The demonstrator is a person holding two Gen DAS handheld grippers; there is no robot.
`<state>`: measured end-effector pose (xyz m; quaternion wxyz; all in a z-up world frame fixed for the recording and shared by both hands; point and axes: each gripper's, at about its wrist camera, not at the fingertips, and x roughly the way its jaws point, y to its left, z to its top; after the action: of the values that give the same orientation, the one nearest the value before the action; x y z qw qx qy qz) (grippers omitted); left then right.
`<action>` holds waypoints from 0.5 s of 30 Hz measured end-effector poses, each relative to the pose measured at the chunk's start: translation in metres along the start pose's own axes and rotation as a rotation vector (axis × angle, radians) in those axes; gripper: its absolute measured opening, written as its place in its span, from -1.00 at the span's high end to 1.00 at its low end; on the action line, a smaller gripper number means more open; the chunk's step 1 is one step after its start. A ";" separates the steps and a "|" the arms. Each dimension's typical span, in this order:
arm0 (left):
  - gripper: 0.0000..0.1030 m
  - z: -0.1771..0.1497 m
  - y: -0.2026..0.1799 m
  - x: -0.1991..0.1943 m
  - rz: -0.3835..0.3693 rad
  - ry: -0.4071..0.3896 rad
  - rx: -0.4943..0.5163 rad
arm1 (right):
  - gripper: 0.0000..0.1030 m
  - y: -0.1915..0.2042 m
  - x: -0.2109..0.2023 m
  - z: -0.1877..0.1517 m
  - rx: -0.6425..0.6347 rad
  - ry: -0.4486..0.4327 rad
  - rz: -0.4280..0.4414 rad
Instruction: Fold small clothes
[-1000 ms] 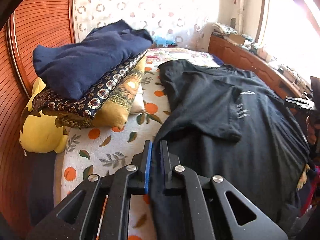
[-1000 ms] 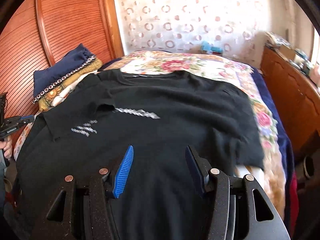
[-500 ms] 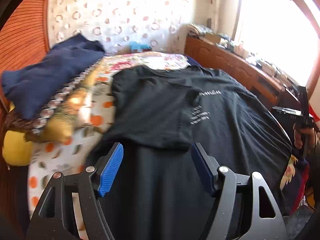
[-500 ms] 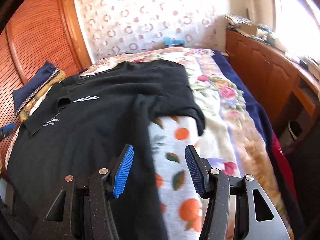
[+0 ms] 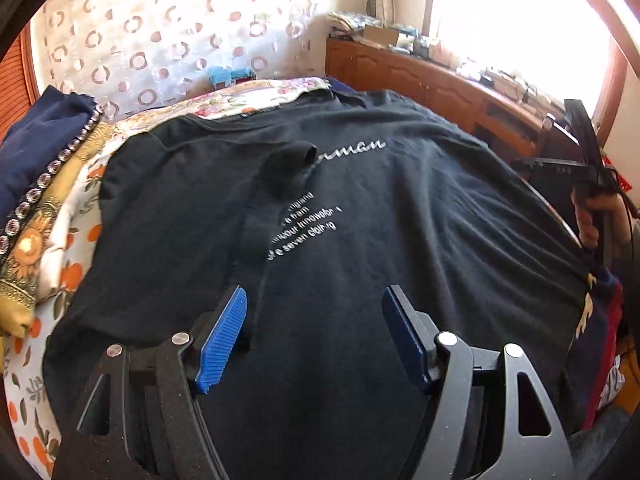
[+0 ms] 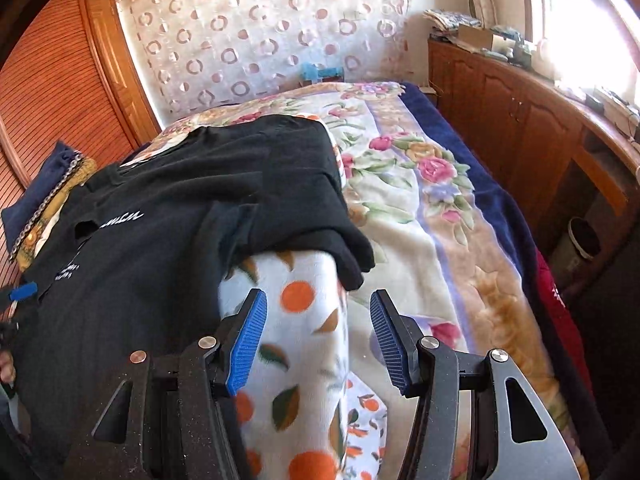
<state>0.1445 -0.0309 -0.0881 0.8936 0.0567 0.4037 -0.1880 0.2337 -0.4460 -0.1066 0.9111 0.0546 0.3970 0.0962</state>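
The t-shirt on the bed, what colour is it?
Black t-shirt with white lettering, clearest in the left wrist view.

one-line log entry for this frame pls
left tongs: open, over black t-shirt | right tongs: open, over blanket | sleeve: folded in

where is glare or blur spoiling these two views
Left wrist: the window is blown out white; the black t-shirt print stays readable. Right wrist: glare at the window; the orange-print blanket between the tongs looks smeared.
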 end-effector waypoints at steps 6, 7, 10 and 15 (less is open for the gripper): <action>-0.39 -0.004 -0.008 0.011 -0.001 0.033 0.020 | -0.09 0.002 0.013 0.015 0.032 0.040 0.035; -0.39 -0.004 -0.009 0.010 0.001 0.031 0.025 | -0.09 0.002 0.016 0.017 0.037 0.046 0.034; -0.39 -0.005 -0.009 0.009 -0.001 0.032 0.024 | -0.08 -0.004 0.027 0.026 0.063 0.068 0.034; -0.40 -0.006 -0.012 0.011 0.017 0.032 0.042 | 0.05 -0.017 0.036 0.036 0.141 0.070 0.088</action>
<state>0.1421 -0.0435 -0.0995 0.8872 0.0820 0.4134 -0.1877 0.2860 -0.4561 -0.1107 0.8854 0.1327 0.4317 0.1096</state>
